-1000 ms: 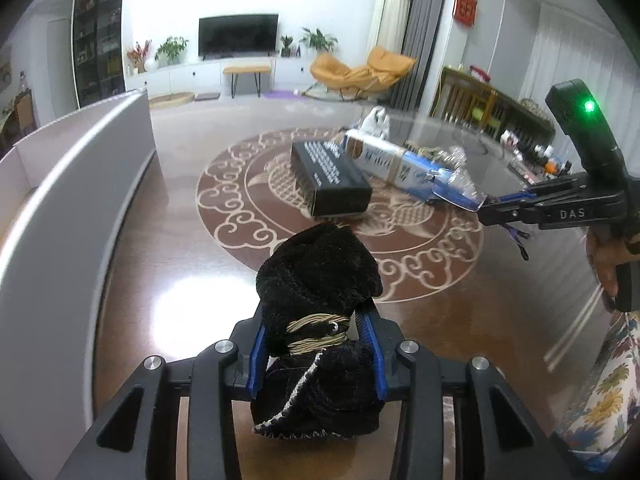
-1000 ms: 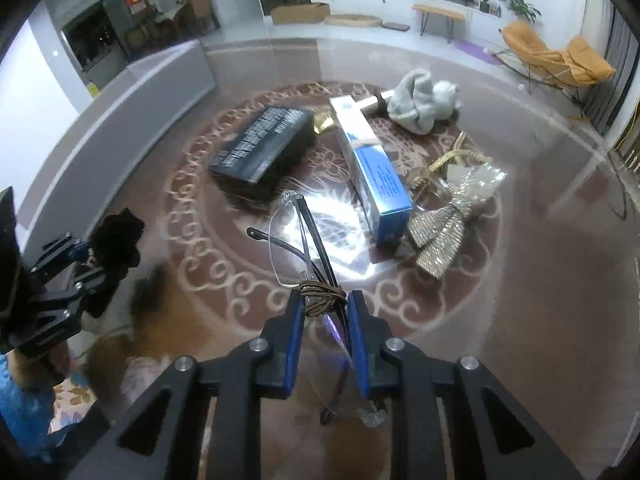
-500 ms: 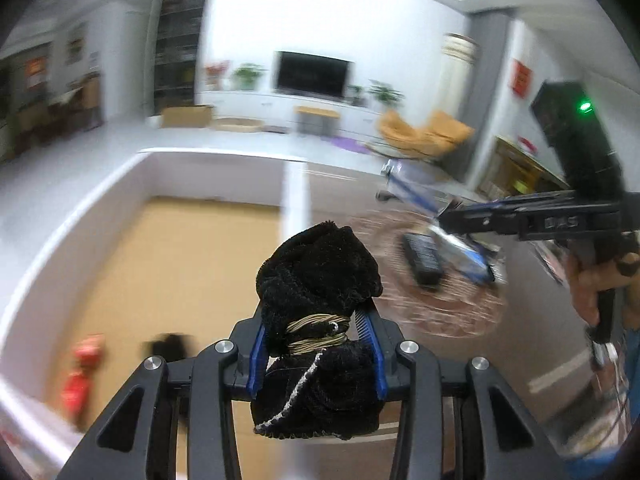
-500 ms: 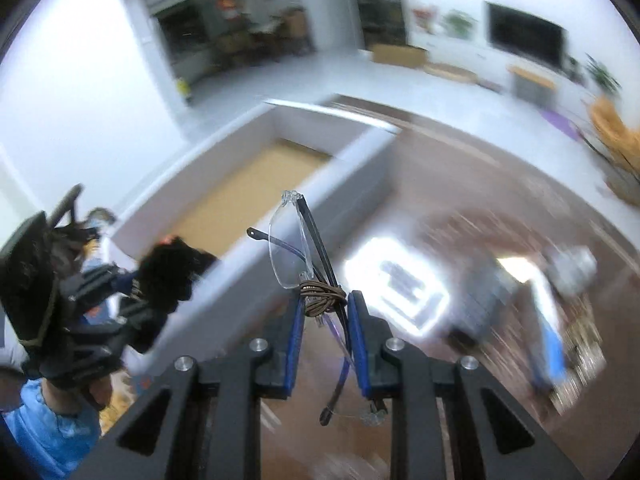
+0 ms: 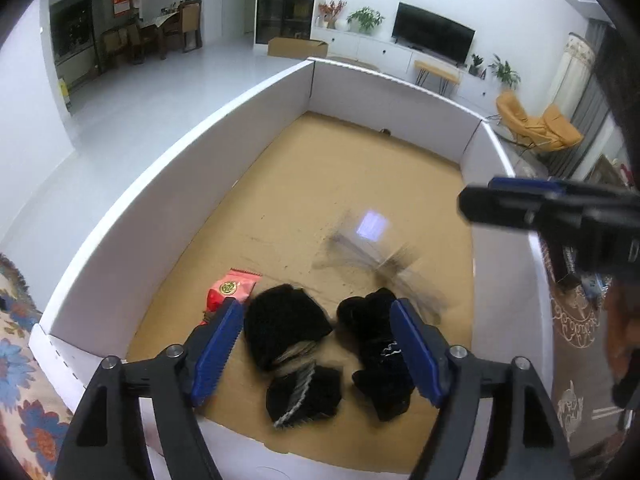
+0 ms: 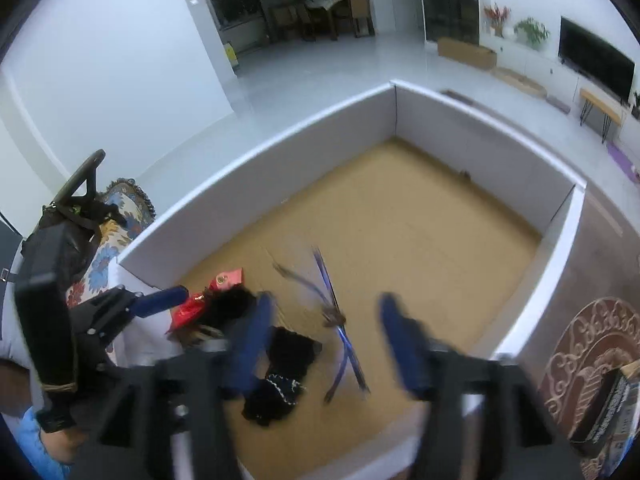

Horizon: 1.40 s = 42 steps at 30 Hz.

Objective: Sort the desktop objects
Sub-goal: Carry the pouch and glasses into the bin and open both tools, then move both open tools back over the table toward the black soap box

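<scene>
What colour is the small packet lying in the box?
Red packet with a round gold emblem, clearest in the left wrist view.

One white box [image 5: 168,184]; inside it, two black fabric bundles [image 5: 286,330] [image 5: 378,344], one red packet [image 5: 232,290], one pair of glasses [image 6: 340,320]. Two tools [image 5: 318,354] [image 6: 326,340].

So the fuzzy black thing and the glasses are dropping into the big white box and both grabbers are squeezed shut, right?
Not quite: both grabbers are opening, not squeezed shut. In the left wrist view the left gripper has let go of the fuzzy black thing; the right wrist view shows the glasses falling into the white box.
</scene>
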Tool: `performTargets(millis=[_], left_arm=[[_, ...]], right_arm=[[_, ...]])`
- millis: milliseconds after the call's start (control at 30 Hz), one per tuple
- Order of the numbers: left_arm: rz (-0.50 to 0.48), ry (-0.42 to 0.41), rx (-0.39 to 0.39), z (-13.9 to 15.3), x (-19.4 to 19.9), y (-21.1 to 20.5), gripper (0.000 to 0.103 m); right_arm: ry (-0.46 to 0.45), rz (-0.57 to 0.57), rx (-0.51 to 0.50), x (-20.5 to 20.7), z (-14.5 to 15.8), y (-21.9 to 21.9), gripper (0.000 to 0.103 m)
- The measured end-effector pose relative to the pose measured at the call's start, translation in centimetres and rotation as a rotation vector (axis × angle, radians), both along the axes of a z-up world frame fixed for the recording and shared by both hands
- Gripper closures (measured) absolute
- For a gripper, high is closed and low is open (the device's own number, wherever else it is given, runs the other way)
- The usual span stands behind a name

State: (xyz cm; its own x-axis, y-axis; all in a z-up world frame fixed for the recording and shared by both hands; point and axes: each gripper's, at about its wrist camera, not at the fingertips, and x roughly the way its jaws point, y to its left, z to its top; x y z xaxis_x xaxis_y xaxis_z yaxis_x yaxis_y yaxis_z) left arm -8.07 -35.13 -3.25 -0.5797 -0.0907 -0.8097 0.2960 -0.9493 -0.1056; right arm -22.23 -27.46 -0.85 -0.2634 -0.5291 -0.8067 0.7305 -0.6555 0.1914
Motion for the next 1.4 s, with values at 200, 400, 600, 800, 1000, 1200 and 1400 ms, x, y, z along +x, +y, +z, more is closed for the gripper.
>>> performTargets(millis=[200,400,600,800,1000,1200,1400], left_arm=[[-0.008,0.077,-0.020,0.8,1.9,2.0,0.018],[-0.148,0.193,-0.019,4.1,3.0,8.7,0.018],[-0.439,0.293,0.021,6.9,4.9,20.3,0.008],[-0.613,0.166,0.040,1.4,2.8,30.3,0.000],[-0.622,0.020,0.000,-5.7,-2.7,35.5,0.000],[-0.578,-0.026,-0.031,-7.6,-5.6,37.1,0.000],[-0.559,-0.061,-0.089,-8.7,-7.6,37.5,0.000]], right_arm=[[0.047,-0.066,-0.111,1.0,0.7,5.4,0.034],[0.213,-0.231,-0.078,5.0,-1.5,17.2,0.022],[0.192,-0.495,0.141,7.4,-8.3,32.0,0.022],[0.105,-0.721,0.224,8.7,-11.7,42.8,0.022],[0.094,-0.801,0.189,8.6,-12.1,47.3,0.015],[0.105,-0.826,0.185,8.1,-12.3,47.9,0.001],[0.102,-0.832,0.183,8.6,-12.1,47.8,0.000]])
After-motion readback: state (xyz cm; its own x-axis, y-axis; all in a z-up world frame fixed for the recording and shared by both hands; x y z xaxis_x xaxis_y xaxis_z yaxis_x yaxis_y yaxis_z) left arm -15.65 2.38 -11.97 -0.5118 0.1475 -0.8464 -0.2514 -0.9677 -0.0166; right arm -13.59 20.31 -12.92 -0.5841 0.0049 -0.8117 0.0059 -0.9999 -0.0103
